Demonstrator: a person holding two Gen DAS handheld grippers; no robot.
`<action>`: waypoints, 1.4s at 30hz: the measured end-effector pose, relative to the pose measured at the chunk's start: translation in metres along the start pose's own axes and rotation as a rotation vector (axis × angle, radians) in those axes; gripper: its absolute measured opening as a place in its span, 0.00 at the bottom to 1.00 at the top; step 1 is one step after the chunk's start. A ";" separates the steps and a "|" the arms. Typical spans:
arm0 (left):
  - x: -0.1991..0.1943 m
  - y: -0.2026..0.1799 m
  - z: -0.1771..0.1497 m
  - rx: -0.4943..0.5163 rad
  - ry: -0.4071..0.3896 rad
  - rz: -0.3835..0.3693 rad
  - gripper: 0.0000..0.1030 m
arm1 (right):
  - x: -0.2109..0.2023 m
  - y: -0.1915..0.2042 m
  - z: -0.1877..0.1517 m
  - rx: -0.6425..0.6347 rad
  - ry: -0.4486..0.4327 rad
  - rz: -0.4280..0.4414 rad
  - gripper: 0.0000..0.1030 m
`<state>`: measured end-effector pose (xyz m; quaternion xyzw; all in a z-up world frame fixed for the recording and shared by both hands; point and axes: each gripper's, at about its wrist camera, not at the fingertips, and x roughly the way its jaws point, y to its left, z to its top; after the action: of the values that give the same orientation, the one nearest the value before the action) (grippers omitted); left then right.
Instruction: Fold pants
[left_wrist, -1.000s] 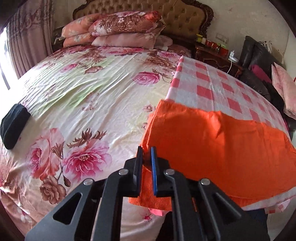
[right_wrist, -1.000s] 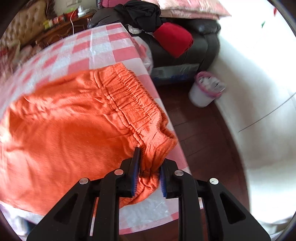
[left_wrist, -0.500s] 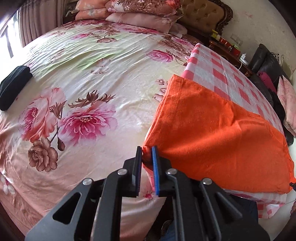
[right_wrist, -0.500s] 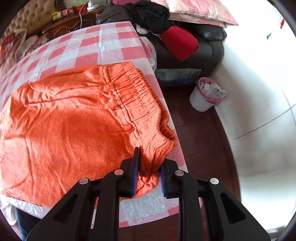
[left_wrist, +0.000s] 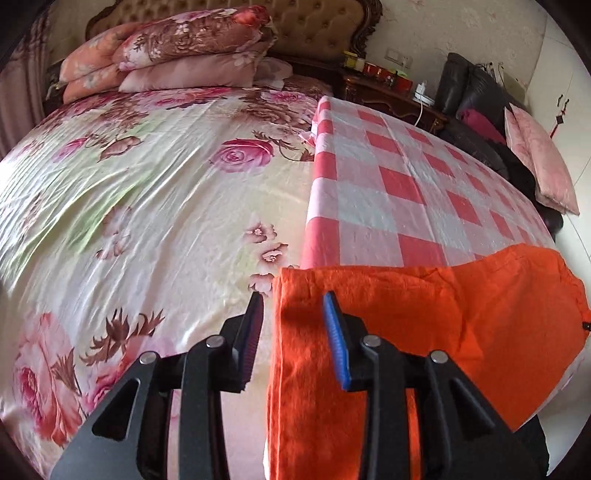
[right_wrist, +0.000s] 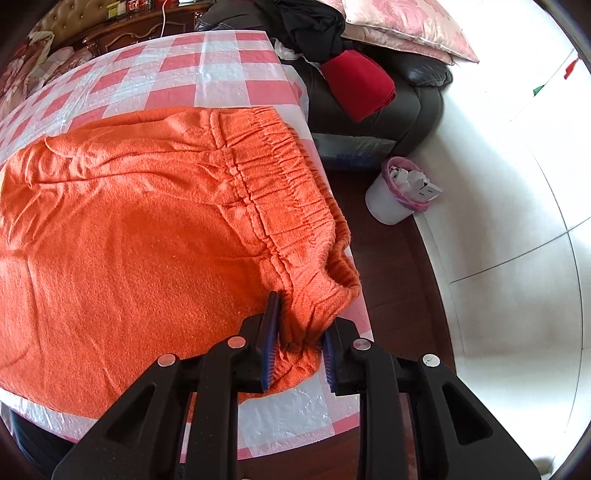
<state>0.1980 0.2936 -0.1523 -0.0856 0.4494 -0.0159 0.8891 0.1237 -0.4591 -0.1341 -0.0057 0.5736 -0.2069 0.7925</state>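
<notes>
Left gripper (left_wrist: 295, 306) jaws are opening, clear of the orange pants (left_wrist: 424, 317); right gripper (right_wrist: 301, 314) clamps their bunched elastic waistband (right_wrist: 295, 192).

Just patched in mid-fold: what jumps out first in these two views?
The bright orange pants dominate, spread across the red-and-white checked cloth beside the floral bedspread. The right tool has the bunched elastic waistband corner between its pads. The left tool is opening over the opposite end of the pants, its pads clear of the fabric.
</notes>
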 end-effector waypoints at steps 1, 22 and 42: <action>0.006 0.001 0.003 0.008 0.006 -0.004 0.31 | 0.000 0.000 0.001 0.005 0.004 0.002 0.23; -0.037 0.051 -0.009 -0.185 -0.138 0.028 0.35 | 0.004 -0.007 0.007 0.089 0.013 -0.080 0.54; -0.090 -0.073 -0.099 0.160 -0.193 0.411 0.67 | -0.028 -0.069 -0.014 0.338 -0.185 -0.175 0.76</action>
<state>0.0685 0.2176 -0.1267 0.0771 0.3678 0.1380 0.9164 0.0814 -0.5097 -0.0968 0.0586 0.4527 -0.3670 0.8105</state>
